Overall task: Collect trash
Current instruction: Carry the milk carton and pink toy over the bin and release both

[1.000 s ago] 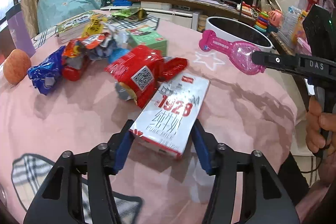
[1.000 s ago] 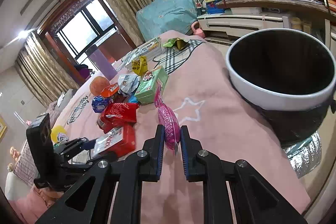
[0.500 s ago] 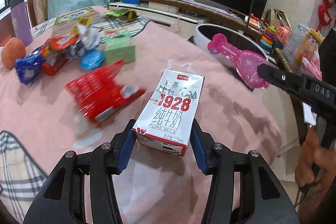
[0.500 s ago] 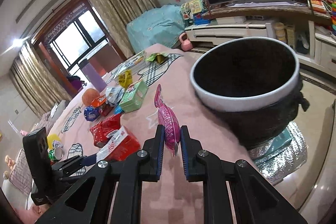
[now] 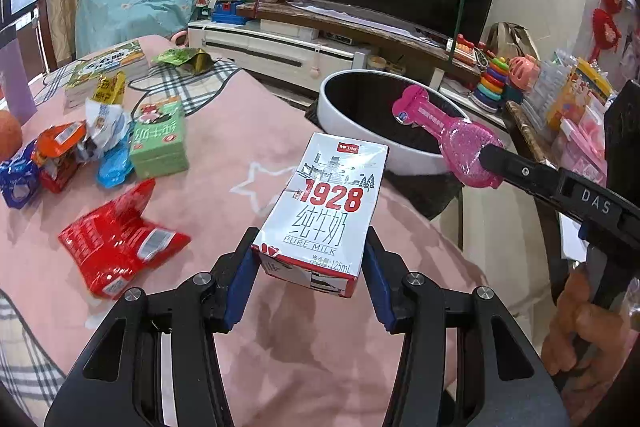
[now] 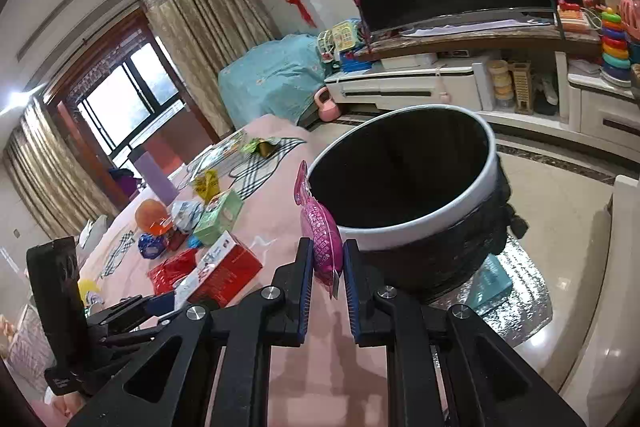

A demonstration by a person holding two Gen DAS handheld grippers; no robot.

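Both loads were in transit to the bin at the time of inspection; neither had been released.

Nearest, the left claw (image 5: pixel 310 269) was clenched on the sides of one milk carton (image 5: pixel 322 207) — marked 1928, pure milk — held clear above the pink-covered worktop (image 5: pixel 224 195) and short of the bin. The right claw (image 6: pixel 324 267) was clamped on the lower end of one pink glittery wrapper (image 6: pixel 320 227), which stood upright just beside the near rim of the bin (image 6: pixel 424 215); in the left view the wrapper's top already overlapped the bin's mouth.

Judgement: the step in hand was the carry. The next move calls for each load to be brought fully over the dark opening before its claw lets go; the wrapper appeared closer to that point than the carton.

Count of trash lying on the worktop, near to far, as far as could be told:
- one red snack bag (image 5: pixel 116 247)
- one green carton (image 5: pixel 160 143)
- one small blue lid or cup (image 5: pixel 114 165)
- a cluster of crumpled wrappers (image 5: pixel 60 155) — number not certain
- one yellow wrapper (image 5: pixel 110 89)
- one green wrapper (image 5: pixel 184 59)

One bin, with a white rim and black liner, stood beyond the worktop's edge.
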